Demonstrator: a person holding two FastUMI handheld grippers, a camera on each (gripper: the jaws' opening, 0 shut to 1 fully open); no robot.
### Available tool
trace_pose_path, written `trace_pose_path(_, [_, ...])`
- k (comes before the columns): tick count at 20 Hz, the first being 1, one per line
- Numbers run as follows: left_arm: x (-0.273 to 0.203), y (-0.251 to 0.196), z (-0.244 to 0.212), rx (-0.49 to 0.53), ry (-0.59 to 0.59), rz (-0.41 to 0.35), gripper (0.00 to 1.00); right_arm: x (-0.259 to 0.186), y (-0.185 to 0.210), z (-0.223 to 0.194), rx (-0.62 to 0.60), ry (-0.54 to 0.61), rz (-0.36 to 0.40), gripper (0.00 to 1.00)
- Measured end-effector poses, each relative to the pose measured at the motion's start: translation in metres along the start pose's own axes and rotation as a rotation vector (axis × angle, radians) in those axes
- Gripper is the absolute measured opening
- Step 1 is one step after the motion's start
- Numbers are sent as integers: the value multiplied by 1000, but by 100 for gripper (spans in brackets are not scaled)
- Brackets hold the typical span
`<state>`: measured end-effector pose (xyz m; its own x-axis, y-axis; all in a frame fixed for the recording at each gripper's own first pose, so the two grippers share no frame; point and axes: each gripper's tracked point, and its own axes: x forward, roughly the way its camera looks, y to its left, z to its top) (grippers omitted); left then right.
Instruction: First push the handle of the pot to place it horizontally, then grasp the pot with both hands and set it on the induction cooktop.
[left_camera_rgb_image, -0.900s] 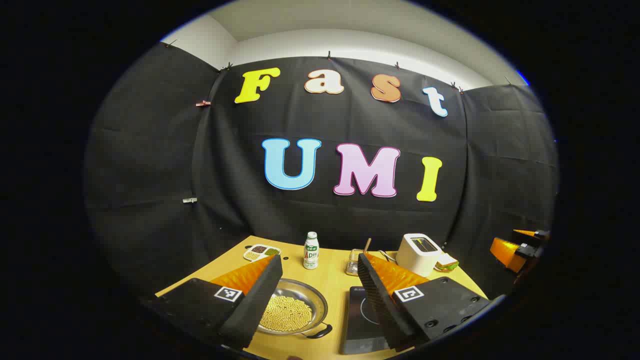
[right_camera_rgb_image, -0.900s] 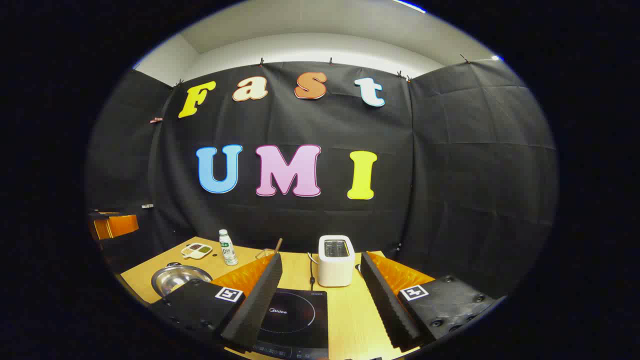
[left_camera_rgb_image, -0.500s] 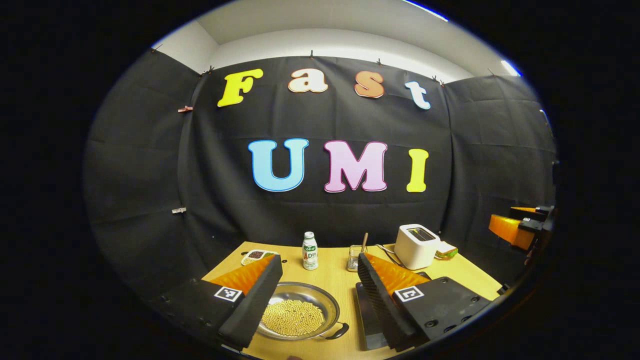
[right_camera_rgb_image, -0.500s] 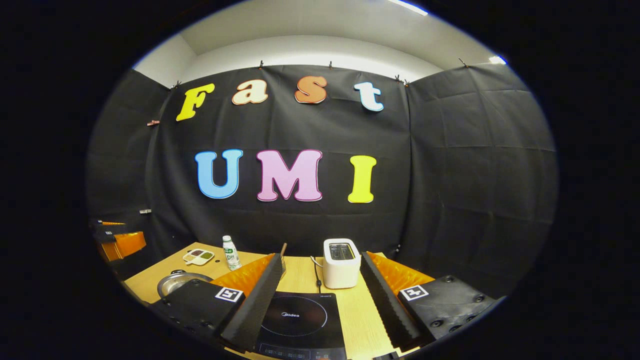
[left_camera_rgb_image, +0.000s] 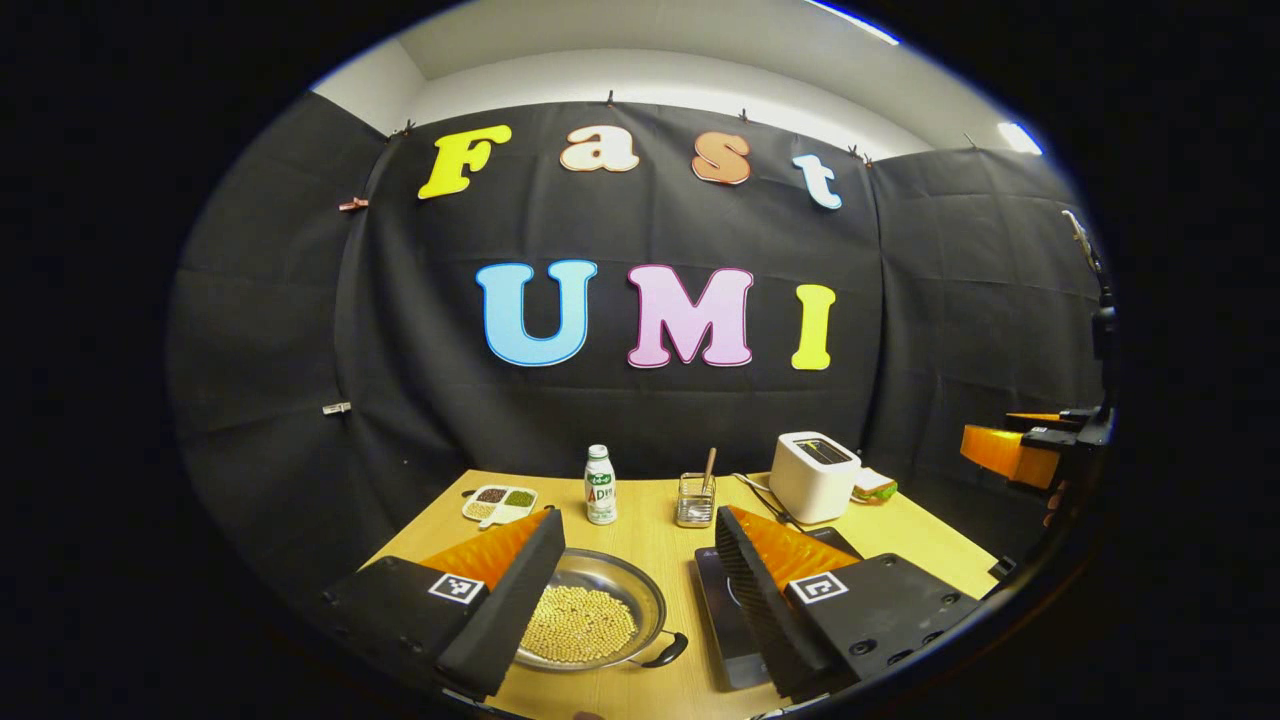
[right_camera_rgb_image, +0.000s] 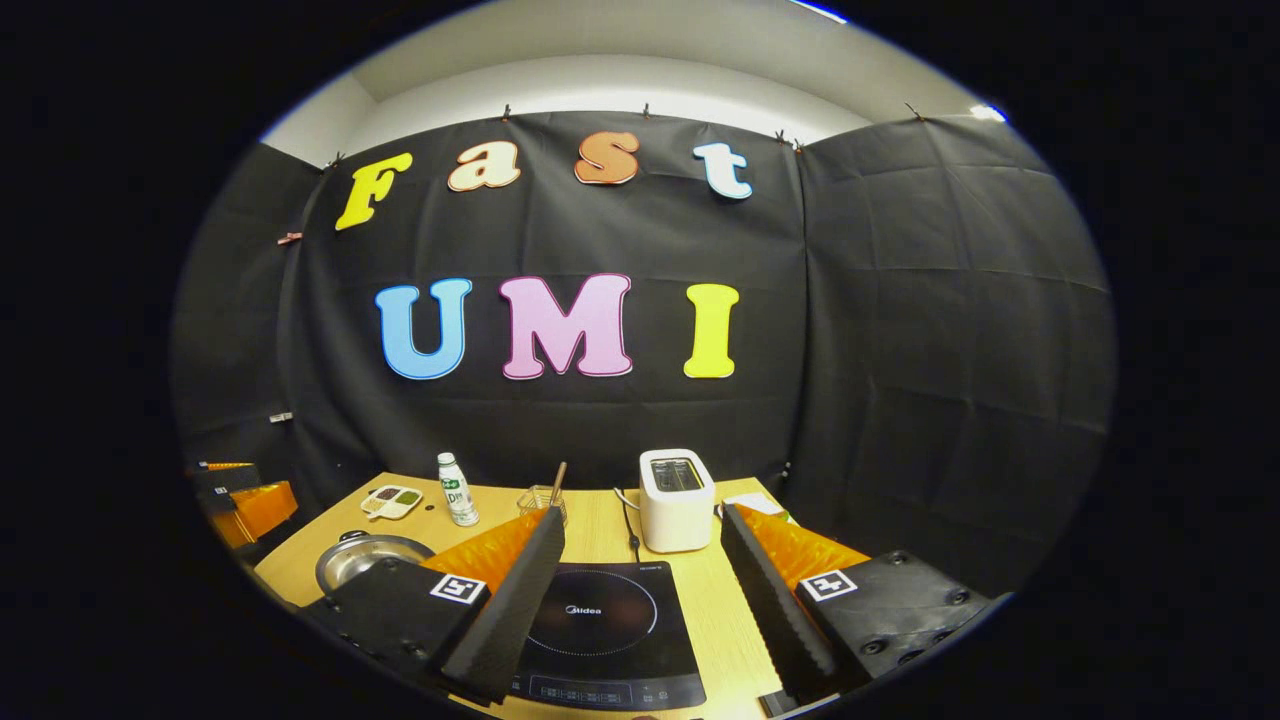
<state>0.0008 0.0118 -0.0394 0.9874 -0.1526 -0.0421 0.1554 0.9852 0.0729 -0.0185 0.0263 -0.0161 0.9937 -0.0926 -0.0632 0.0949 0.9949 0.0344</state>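
A shallow steel pot (left_camera_rgb_image: 600, 620) full of pale beans rests on the wooden table (left_camera_rgb_image: 650, 540); one black handle (left_camera_rgb_image: 665, 652) points toward me at its near right. My left gripper (left_camera_rgb_image: 640, 570) hovers open just above and in front of it, nothing between its fingers. The black induction cooktop (right_camera_rgb_image: 600, 630) lies flat on the table, and the cooktop (left_camera_rgb_image: 722, 610) sits right of the pot in the left gripper view. My right gripper (right_camera_rgb_image: 640, 560) is open above the cooktop, holding nothing. The pot (right_camera_rgb_image: 365, 560) appears at the left of the right gripper view.
At the back of the table stand a small bottle (left_camera_rgb_image: 600, 486), a divided dish of beans (left_camera_rgb_image: 498, 503), a wire holder with a stick (left_camera_rgb_image: 693, 500), a white toaster (left_camera_rgb_image: 812, 477) and a sandwich (left_camera_rgb_image: 873, 486). The other gripper (left_camera_rgb_image: 1020, 450) shows at far right.
Both grippers have risen or pulled back slightly, so more of the table shows. The pot and cooktop have not moved. Both stay open.
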Motion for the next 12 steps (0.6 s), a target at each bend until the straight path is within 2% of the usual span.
trace_pose_path(9, [-6, 29, -23, 0, 54, -29, 95, -9, 22, -8, -16, 17, -23, 98])
trace_pose_path(12, [-7, 42, -44, -24, 108, -71, 92, -13, 32, -10, -41, 20, -37, 98])
